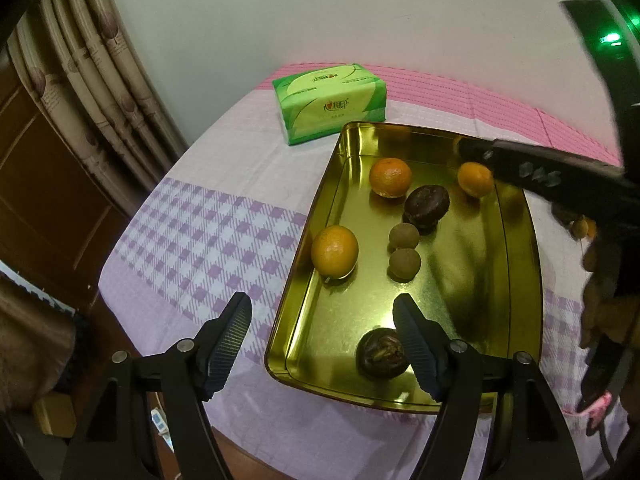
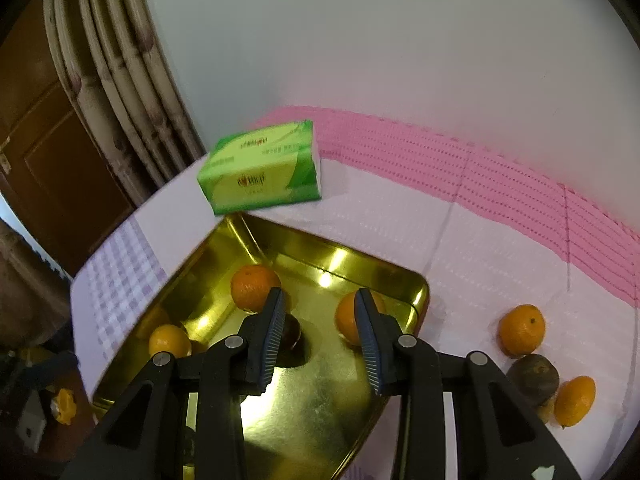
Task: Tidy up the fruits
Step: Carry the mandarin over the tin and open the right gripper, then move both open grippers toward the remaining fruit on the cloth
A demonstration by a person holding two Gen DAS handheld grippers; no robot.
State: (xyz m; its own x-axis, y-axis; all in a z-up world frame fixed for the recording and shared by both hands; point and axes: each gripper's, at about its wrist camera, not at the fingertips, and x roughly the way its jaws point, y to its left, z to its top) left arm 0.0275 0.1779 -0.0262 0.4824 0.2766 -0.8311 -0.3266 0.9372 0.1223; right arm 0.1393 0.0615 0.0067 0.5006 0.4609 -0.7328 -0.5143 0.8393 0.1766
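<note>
While the left tool (image 1: 322, 344) hangs over the near end of the gold tray (image 1: 308, 280) with its jaws spread wide and nothing between them, its right finger stands just in front of a dark wrinkled fruit (image 1: 380, 354) lying in the tray's near corner; whether they touch cannot be told. The right tool (image 2: 320, 340) sits above the tray's far end, its jaws parted by a narrow gap and holding nothing.

The tray rests on the table (image 1: 200, 232), which is covered by a checked cloth. In it lie three oranges: one by the left wall (image 1: 334, 251), one further back (image 1: 390, 178), and one near the right wall (image 1: 475, 179). A dark round fruit (image 1: 426, 205) lies between the two far oranges, with two small brown fruits (image 1: 404, 236) just in front of it.

Outside the tray, on the cloth to the right, are two more oranges (image 2: 521, 330), a dark fruit (image 2: 534, 378) between them. A green tissue pack (image 1: 330, 104) lies beyond the tray.
</note>
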